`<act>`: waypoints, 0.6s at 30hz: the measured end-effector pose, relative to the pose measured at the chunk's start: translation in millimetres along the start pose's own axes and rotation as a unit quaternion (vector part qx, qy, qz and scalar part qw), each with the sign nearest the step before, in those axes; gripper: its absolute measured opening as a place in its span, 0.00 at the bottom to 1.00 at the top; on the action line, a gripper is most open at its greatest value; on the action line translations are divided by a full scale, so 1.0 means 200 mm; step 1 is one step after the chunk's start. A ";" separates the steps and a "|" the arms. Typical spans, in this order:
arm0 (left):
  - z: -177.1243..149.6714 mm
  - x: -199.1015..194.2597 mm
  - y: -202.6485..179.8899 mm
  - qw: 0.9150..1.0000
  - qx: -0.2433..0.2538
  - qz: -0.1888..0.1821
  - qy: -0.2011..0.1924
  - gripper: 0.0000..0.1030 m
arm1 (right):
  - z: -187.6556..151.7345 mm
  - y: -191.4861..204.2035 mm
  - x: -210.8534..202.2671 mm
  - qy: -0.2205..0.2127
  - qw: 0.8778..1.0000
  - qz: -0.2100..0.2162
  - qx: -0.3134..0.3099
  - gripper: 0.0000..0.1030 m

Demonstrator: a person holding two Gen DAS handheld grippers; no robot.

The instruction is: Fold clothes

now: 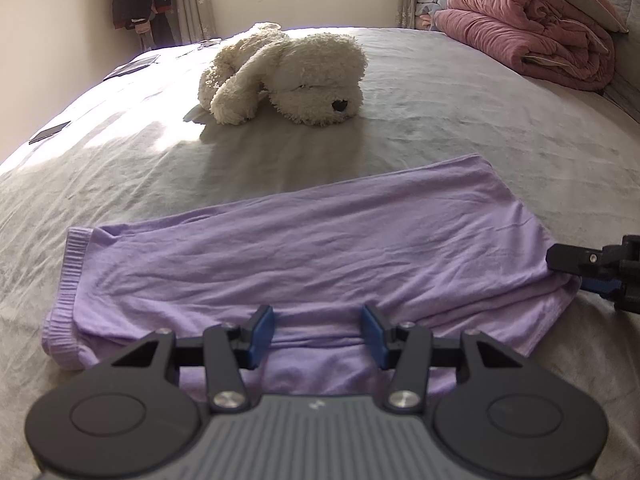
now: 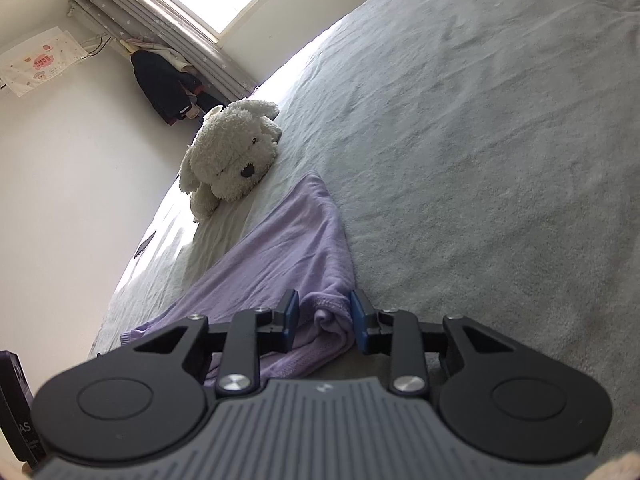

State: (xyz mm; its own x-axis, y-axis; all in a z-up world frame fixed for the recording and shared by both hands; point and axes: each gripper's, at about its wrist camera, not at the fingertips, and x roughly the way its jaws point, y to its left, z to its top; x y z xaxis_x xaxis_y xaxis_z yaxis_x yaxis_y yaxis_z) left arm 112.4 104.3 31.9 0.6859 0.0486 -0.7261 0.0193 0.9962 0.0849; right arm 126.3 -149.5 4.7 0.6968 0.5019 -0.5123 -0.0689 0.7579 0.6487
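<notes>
Lilac garment (image 1: 304,248): folded into a long band, lying flat across the near part of the bed (image 1: 460,120), ribbed hem at its left end, bunched layers at its right end.

Left hand-held gripper (image 1: 318,330): low over the garment's near edge, about mid-length; blue pads (image 1: 262,334) spread apart with a ridge of cloth between them, not pinched; released.

Right hand-held gripper (image 2: 324,316): at the garment's right end; in its own view the fingers stand apart on either side of a rolled fold of cloth (image 2: 330,320), gaps visible, so not clamped. In the left wrist view the same gripper (image 1: 560,266) touches the garment's right corner.

Plush dog (image 1: 288,76): cream, lying on the bed beyond the garment, well apart.

Pink quilt (image 1: 528,36): folded, far right of the bed.
</notes>
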 end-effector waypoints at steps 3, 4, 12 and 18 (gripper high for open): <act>0.00 0.00 -0.01 1.000 0.005 0.002 -0.002 0.49 | 0.00 0.01 0.00 0.000 1.000 -0.005 -0.007 0.31; -0.01 0.00 -0.01 1.000 0.005 0.002 -0.002 0.49 | 0.00 0.03 0.00 0.000 1.000 -0.013 -0.018 0.26; 0.00 -0.04 0.02 1.000 -0.017 -0.023 0.011 0.49 | -0.01 0.04 0.01 0.003 0.998 -0.035 -0.042 0.12; -0.04 -0.17 -0.04 0.996 0.015 -0.084 0.002 0.48 | 0.01 0.06 0.00 -0.001 0.998 -0.037 -0.045 0.12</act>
State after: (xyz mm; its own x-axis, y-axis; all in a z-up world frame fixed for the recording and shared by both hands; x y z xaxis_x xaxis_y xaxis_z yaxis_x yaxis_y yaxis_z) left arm 83.6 94.8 50.5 0.6679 -0.1191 -0.7347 0.1555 0.9877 -0.0188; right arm 127.6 -142.2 13.4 0.7043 0.4418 -0.5556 -0.0809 0.8276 0.5555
